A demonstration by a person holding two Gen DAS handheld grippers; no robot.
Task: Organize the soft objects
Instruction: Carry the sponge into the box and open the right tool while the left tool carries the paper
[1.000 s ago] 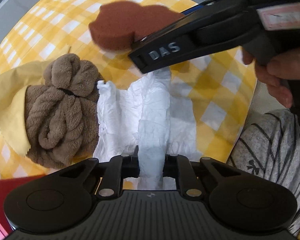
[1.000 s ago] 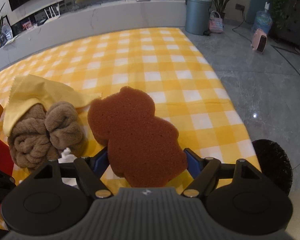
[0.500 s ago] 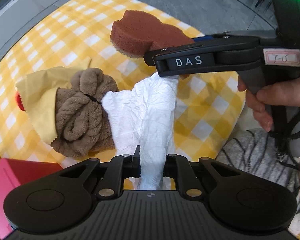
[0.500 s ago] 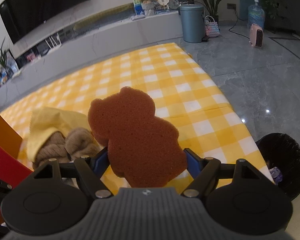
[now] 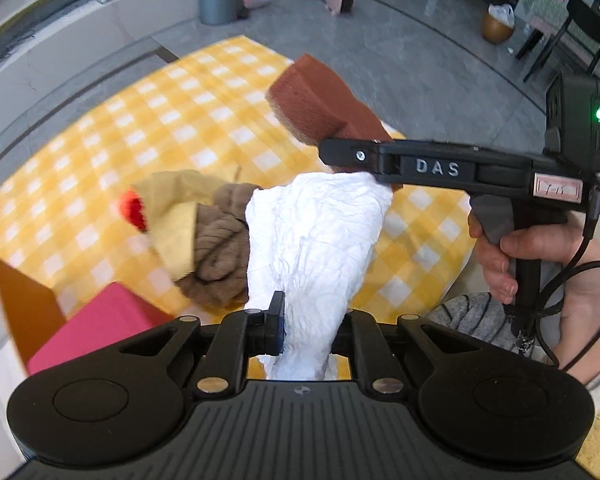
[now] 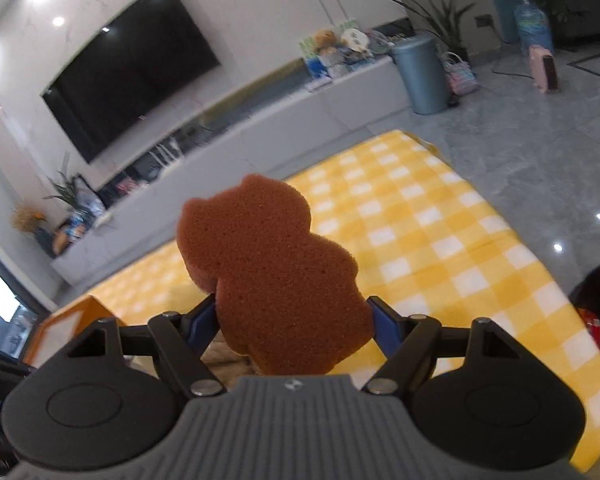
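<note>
While clamped: claws (image 5: 308, 330) on cloth (image 5: 320, 240), sponge (image 6: 272, 280).

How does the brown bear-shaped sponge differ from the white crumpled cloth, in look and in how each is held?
The brown bear-shaped sponge is stiff, with a cut outline; the white crumpled cloth is limp and wrinkled. The right tongs grip the sponge with jaws wide apart, while the left tongs pinch the cloth nearly shut. The sponge stands out flat; the cloth is bunched between the jaws. Both are soft and lifted off the yellow checked tablecloth.
</note>
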